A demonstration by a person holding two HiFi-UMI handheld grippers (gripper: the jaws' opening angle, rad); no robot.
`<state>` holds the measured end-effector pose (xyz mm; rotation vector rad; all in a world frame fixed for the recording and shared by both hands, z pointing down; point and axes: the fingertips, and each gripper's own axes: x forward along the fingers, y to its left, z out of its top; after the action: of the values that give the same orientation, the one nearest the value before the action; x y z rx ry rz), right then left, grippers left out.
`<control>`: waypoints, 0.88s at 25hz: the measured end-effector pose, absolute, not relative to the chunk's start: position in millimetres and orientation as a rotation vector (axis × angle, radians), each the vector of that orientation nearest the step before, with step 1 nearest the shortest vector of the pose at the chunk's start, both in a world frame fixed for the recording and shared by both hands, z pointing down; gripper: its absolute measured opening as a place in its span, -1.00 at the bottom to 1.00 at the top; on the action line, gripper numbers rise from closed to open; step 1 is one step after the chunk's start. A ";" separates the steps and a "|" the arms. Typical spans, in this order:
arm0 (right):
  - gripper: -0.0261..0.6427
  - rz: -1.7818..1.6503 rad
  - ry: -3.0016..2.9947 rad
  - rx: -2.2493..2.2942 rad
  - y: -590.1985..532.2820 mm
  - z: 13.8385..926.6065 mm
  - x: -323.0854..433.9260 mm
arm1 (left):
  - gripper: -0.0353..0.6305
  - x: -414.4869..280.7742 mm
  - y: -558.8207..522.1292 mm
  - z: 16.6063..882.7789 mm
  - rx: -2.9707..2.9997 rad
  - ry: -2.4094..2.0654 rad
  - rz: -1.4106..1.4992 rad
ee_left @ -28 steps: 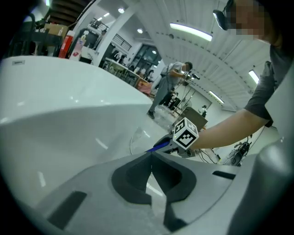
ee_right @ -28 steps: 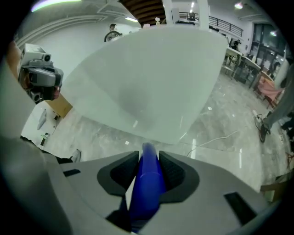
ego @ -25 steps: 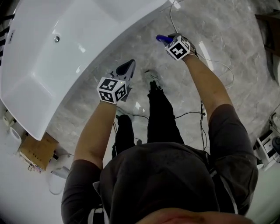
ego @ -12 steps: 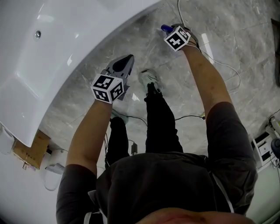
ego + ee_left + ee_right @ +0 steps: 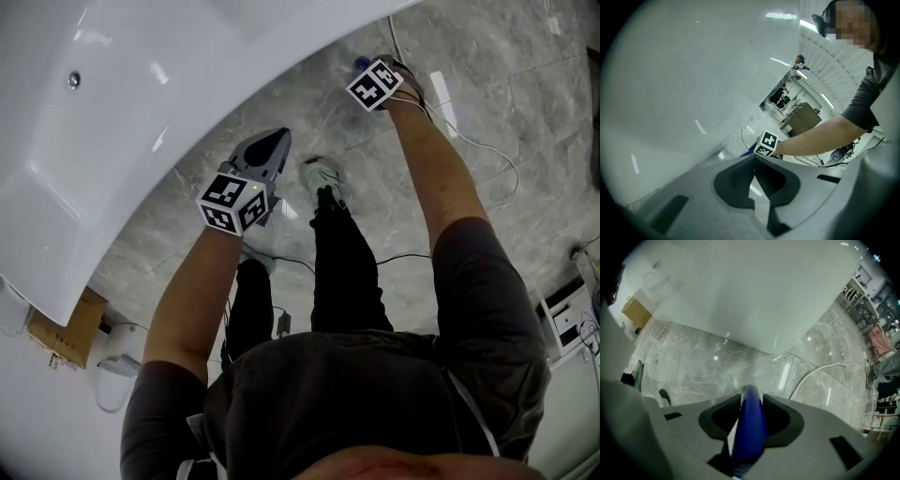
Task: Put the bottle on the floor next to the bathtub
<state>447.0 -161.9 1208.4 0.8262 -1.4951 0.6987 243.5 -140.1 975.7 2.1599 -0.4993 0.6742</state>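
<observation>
The blue bottle (image 5: 750,427) stands between the jaws of the right gripper (image 5: 751,401). The pads lie against its sides, and the jaws have just opened a little around it. From the head view only a small blue end of the bottle (image 5: 360,64) shows past the marker cube of the right gripper (image 5: 366,70). It is low over the grey marble floor (image 5: 375,187), just beside the outer wall of the bathtub (image 5: 141,112). Whether the bottle touches the floor cannot be told.

The bathtub is white and glossy, and a small round metal fitting (image 5: 73,81) sits on its inner wall. In the right gripper view the bathtub (image 5: 754,296) curves close above the bottle, and a white cable (image 5: 820,369) runs across the floor (image 5: 693,366) to the right.

The left gripper (image 5: 269,150) hovers near the bathtub's edge, and its jaws are together at the tips with nothing between them (image 5: 754,158). The person's shoe (image 5: 323,174) rests on the floor between the two grippers. A cardboard box (image 5: 64,328) sits at the bathtub's far end, and its contents are not visible.
</observation>
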 end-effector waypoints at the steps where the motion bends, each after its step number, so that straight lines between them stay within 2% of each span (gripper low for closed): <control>1: -0.51 0.695 -1.496 0.829 -162.6 1208.4 446.1 | -0.90 243.7 -141.5 975.7 2.162 -0.498 0.670; 8: -0.45 0.679 -1.537 0.879 -171.0 1201.6 443.8 | -0.90 248.8 -142.1 977.3 2.175 -0.478 0.676; 13: -0.25 0.681 -1.590 0.906 -173.1 1192.0 438.6 | -0.90 246.3 -139.2 974.9 2.191 -0.454 0.693; 22: -0.21 0.632 -1.561 1.006 -162.5 1143.0 445.8 | -0.90 233.4 -136.5 948.2 2.247 -0.440 0.670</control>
<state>445.8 -162.5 1143.0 1.0064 -1.5615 0.6318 233.4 -136.5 948.2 2.2466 -0.4400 0.6700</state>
